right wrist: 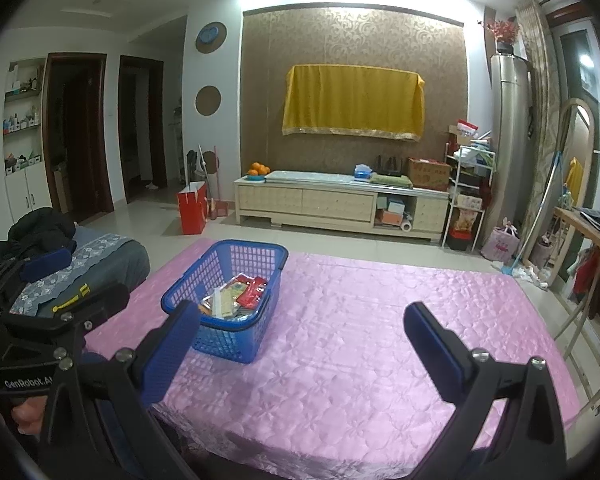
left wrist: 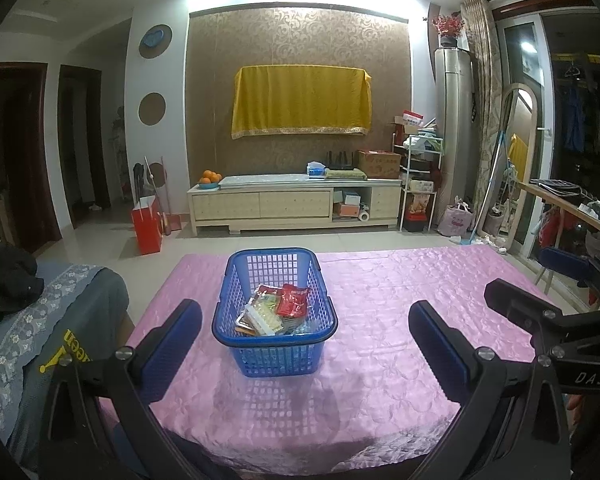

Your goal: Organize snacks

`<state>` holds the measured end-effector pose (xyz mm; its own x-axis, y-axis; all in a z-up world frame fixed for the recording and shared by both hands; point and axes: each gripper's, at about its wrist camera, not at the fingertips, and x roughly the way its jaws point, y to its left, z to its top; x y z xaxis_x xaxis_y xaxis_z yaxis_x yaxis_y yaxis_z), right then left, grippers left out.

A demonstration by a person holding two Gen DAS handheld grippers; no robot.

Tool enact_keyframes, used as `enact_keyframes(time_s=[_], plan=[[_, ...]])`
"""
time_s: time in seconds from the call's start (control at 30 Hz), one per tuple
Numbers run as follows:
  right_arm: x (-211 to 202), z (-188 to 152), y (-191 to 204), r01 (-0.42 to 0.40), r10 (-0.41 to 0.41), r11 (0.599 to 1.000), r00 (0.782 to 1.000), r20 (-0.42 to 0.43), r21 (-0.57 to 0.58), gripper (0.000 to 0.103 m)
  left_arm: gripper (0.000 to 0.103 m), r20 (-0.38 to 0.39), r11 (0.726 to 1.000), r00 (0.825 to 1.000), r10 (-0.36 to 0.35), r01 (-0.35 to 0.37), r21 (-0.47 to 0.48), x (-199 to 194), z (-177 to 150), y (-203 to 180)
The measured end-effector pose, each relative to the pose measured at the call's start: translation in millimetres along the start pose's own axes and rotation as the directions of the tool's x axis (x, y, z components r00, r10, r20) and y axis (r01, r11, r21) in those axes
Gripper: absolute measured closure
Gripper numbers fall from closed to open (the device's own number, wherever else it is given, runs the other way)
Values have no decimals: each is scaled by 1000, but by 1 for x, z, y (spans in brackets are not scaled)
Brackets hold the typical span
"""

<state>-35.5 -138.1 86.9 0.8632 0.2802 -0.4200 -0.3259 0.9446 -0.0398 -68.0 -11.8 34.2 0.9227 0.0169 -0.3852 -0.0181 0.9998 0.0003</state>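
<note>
A blue plastic basket (left wrist: 274, 344) stands on the pink tablecloth (left wrist: 380, 320). It holds several snack packets, among them a red packet (left wrist: 293, 300) and a pale packet (left wrist: 262, 314). My left gripper (left wrist: 304, 328) is open and empty, with the basket between and just beyond its blue fingertips. My right gripper (right wrist: 300, 328) is open and empty to the right of the basket (right wrist: 228, 340), its left fingertip close to the basket's near corner. The snacks (right wrist: 236, 296) also show in the right wrist view. Each gripper shows at the edge of the other's view.
A grey couch (right wrist: 96, 264) with a dark jacket (right wrist: 36, 232) lies left of the table. A TV cabinet (left wrist: 296, 204) and a red bag (left wrist: 146, 224) stand across the floor. A wooden rack (right wrist: 580, 264) stands at the right.
</note>
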Motion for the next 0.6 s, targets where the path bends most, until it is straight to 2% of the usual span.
enact_keyframes(time_s=[0.6], plan=[[-4,-1,1,-1,1,1000,1000,0,-5,0,1,11,1000,1000,-4,4,-5,-2,0,1]])
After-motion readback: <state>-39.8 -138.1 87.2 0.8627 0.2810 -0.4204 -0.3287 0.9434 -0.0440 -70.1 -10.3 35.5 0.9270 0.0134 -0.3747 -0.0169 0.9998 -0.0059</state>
